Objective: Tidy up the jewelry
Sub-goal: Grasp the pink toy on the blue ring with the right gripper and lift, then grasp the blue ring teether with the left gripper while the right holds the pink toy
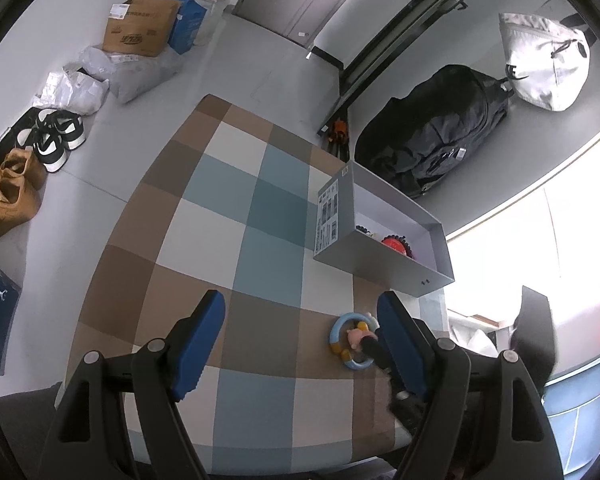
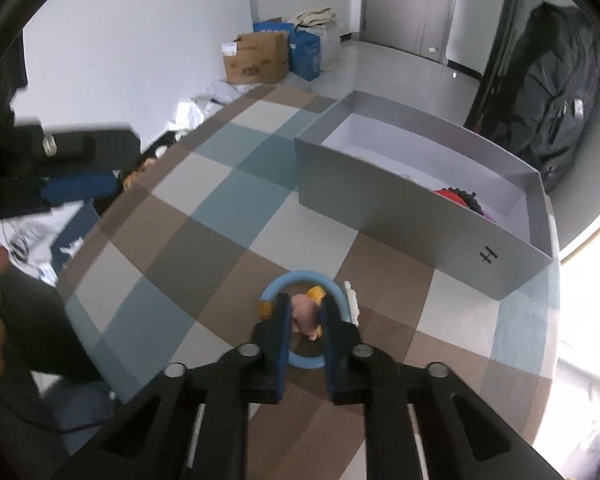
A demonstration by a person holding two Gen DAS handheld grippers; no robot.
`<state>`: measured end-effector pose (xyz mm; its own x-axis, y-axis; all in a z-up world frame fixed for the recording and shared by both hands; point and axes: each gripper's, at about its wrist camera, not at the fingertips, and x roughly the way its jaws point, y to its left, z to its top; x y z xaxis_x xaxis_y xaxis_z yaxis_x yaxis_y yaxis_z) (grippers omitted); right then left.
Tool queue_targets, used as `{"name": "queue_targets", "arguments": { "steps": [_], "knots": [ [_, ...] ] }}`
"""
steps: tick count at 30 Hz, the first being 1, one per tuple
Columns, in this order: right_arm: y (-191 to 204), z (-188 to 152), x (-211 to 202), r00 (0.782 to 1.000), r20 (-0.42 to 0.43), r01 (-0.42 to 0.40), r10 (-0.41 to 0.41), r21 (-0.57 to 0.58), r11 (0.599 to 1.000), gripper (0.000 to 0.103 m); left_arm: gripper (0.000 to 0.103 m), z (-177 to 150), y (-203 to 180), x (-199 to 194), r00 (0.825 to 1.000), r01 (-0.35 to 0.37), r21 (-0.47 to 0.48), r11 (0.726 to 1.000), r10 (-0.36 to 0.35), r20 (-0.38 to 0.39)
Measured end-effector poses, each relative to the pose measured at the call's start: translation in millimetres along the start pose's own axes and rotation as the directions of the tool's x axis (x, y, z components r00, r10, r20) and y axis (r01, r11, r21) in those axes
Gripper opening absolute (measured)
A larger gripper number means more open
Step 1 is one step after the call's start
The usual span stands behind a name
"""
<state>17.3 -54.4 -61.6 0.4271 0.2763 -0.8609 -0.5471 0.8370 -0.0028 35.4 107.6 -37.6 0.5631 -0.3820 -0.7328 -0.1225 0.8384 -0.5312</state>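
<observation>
The left gripper (image 1: 300, 344) stands with its jaws wide apart over bare checked cloth, nothing between them. The right gripper (image 2: 306, 316) has its jaws drawn in close on the pink charm (image 2: 304, 316) at the middle of the blue bangle (image 2: 300, 280); the pads appear to press on the charm, though the contact itself is partly hidden.

The bangle lies flat on the checked tablecloth (image 1: 220, 240), near the table's front edge and just short of the grey box (image 2: 380, 208). It looks like a light, rigid ring, probably plastic, with yellow beads and small charms strung on it. The smooth ring would likely slip under flat pads, and the charm may swing or twist on its loop, so the ring could dangle and tilt once raised. A firmer hold would probably be across the ring's band itself. A small white piece (image 2: 352, 300) lies touching or just beside the ring's right side.

The grey box sits open-topped on the cloth, beyond the bangle and to the right. Inside, at its right end, lie a red piece (image 2: 448, 194) and a dark beaded strand (image 2: 468, 198), with something purple just showing. The rest of its floor, as far as visible, looks bare.
</observation>
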Motion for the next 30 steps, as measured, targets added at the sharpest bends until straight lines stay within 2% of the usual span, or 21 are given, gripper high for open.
{"name": "queue_targets", "arguments": {
  "steps": [6,11,19,25,30],
  "knots": [
    [-16.9,1.9,-13.1,0.995,0.042,-0.093,0.090,0.090,0.992,0.011,0.075,-1.5,-0.9,3.6,1.000,-0.022,0.011,1.000,0.022,-0.004],
    [-27.1,2.5,-23.2,0.990,0.072,-0.127,0.118,0.136,0.983,0.011,0.075,-3.8,-6.5,9.9,0.999,-0.049,0.043,0.998,0.049,-0.009],
    [-40.2,1.6,-35.4,0.989,0.104,-0.124,0.108,0.163,0.979,0.011,0.075,-15.3,-29.7,26.0,0.994,-0.092,0.162,0.983,0.099,-0.037],
    [-59.9,-3.7,-46.9,0.987,0.135,-0.118,0.091,0.207,0.971,0.011,0.075,-25.5,-50.4,41.3,0.992,-0.067,0.227,0.972,0.089,-0.087],
    [-77.9,-9.7,-58.5,0.985,0.158,-0.108,0.070,0.245,0.964,0.011,0.075,-38.5,-76.3,61.7,0.983,-0.102,0.342,0.934,0.148,-0.111]
  ]
}}
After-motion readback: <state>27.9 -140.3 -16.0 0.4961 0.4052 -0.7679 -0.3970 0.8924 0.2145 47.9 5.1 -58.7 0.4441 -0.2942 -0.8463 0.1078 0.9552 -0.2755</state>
